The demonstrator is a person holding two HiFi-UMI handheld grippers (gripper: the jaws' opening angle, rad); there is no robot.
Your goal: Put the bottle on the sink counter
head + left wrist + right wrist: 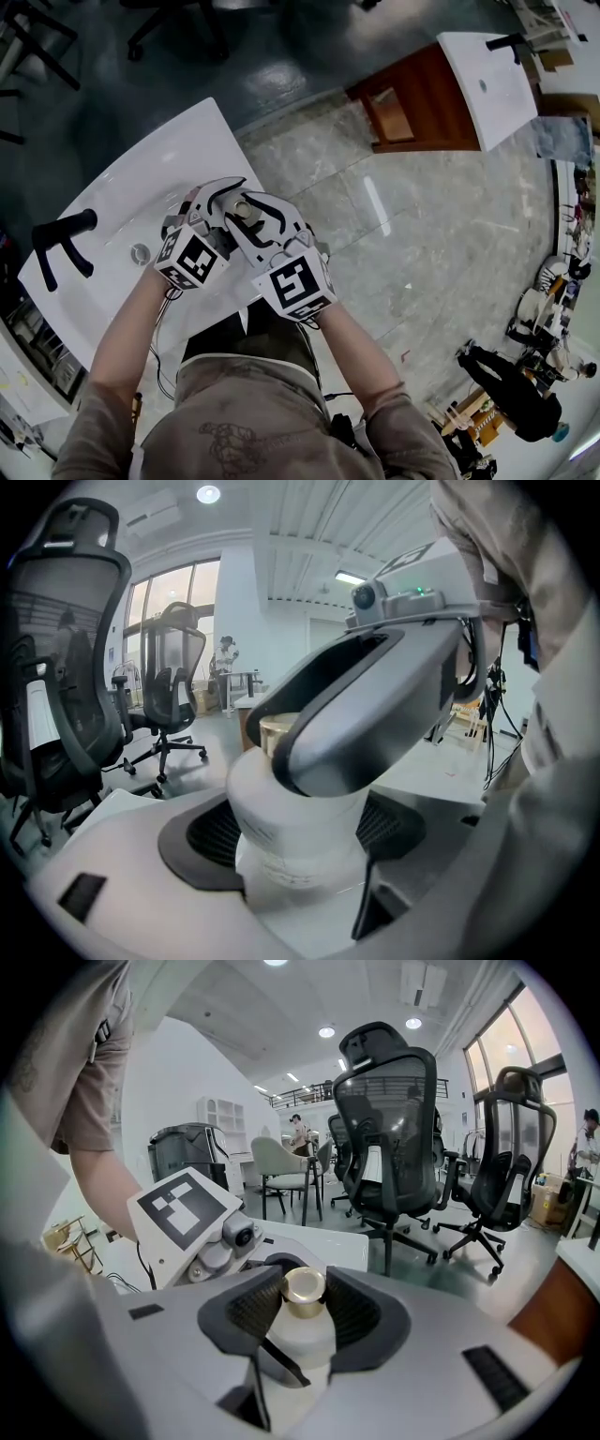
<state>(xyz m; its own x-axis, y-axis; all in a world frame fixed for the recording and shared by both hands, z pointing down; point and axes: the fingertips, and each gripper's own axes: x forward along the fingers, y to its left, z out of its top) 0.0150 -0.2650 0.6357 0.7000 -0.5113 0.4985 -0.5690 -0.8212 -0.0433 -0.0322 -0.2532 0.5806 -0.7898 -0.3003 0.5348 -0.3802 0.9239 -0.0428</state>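
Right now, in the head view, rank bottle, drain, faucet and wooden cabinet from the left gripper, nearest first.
1. bottle, held by the left gripper.
2. drain, just left.
3. faucet, farther left.
4. wooden cabinet, far upper right.

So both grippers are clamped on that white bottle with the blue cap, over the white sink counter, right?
Not quite: the cap is gold, not blue, as the right gripper view shows. The rest holds: the left gripper and the right gripper are both clamped on the white bottle, over the white sink counter.
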